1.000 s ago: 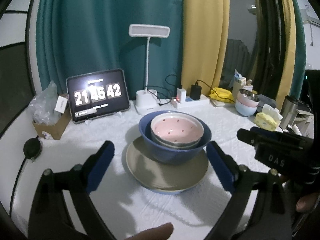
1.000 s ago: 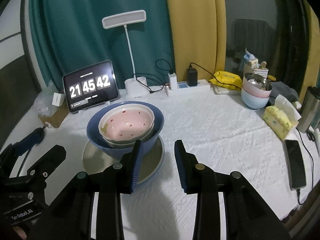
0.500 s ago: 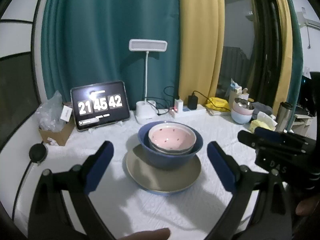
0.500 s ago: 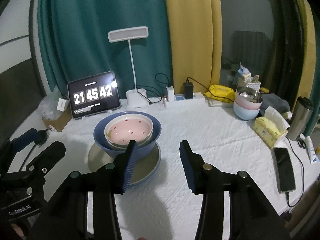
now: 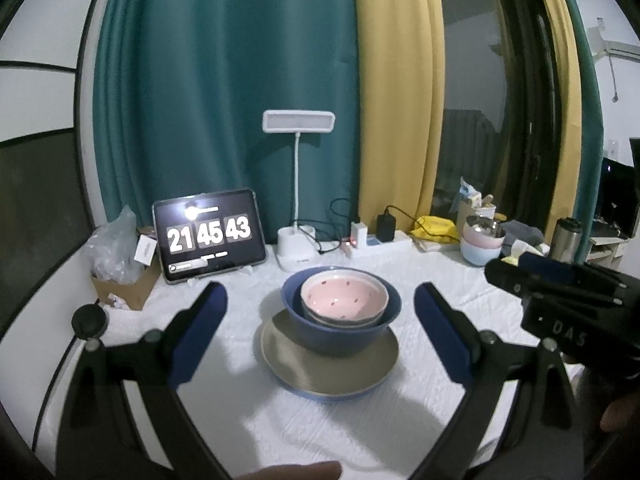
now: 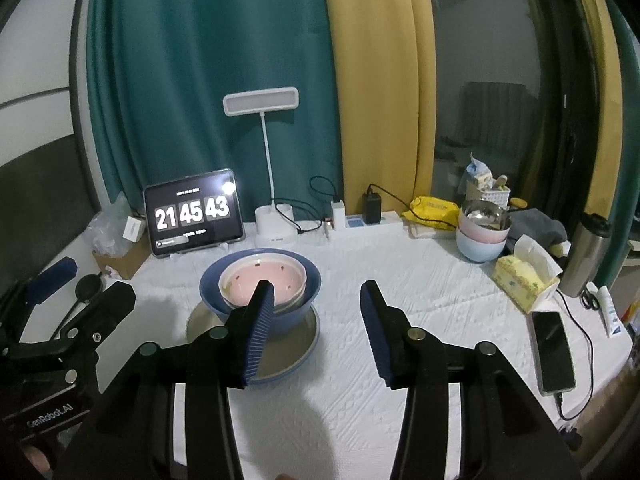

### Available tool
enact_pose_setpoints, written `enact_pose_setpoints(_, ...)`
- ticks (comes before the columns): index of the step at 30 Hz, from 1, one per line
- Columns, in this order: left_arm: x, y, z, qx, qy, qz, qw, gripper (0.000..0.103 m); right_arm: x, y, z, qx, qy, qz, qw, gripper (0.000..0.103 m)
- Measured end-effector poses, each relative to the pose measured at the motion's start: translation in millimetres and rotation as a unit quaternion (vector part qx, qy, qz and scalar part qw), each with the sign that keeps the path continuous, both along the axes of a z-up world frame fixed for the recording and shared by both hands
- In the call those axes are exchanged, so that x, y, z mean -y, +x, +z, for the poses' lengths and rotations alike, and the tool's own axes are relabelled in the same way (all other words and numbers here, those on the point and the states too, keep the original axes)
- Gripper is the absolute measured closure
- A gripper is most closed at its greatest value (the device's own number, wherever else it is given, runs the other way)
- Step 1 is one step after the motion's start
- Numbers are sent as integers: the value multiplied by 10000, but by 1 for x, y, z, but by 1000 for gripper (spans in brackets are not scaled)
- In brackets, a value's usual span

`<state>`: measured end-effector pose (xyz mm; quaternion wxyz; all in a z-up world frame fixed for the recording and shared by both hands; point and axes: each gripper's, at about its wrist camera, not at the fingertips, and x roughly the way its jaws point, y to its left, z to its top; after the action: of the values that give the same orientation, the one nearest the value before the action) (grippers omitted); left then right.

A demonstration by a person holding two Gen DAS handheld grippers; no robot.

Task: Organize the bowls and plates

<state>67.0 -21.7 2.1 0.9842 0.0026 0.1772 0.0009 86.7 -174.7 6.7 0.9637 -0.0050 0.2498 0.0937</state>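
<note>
I see a pink bowl (image 5: 344, 300) with little dark spots, inside a blue bowl (image 5: 340, 332), on a tan plate (image 5: 320, 372) with a blue edge.

The plate (image 6: 296, 356) — partly hidden behind the right gripper's finger (image 6: 256, 332).

Black grippers (image 6: 316, 332); ribbed blue pads (image 6: 260, 336); silver screws.

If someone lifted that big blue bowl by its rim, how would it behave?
The blue bowl looks like glazed ceramic, so it is probably stiff, slick and breakable. The pink bowl and another nested inside add weight and could shift or rattle if it tilts. It sits on a plate, so it may slide there when nudged.
</note>
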Motion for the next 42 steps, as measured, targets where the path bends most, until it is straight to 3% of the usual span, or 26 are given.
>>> enact_pose_setpoints(30, 6, -32, 42, 584, 51, -9, 9983, 7, 0, -34, 44, 623, -69, -2, 9980, 54)
enact_pose_setpoints(35, 5, -36, 48, 606, 0, 20, 9982, 7, 1, -41, 52, 707, -69, -7, 9975, 36)
enact_pose_setpoints(42, 2, -40, 54, 600, -60, 73, 9982, 7, -1, -48, 61, 830, -93, 11, 9965, 35)
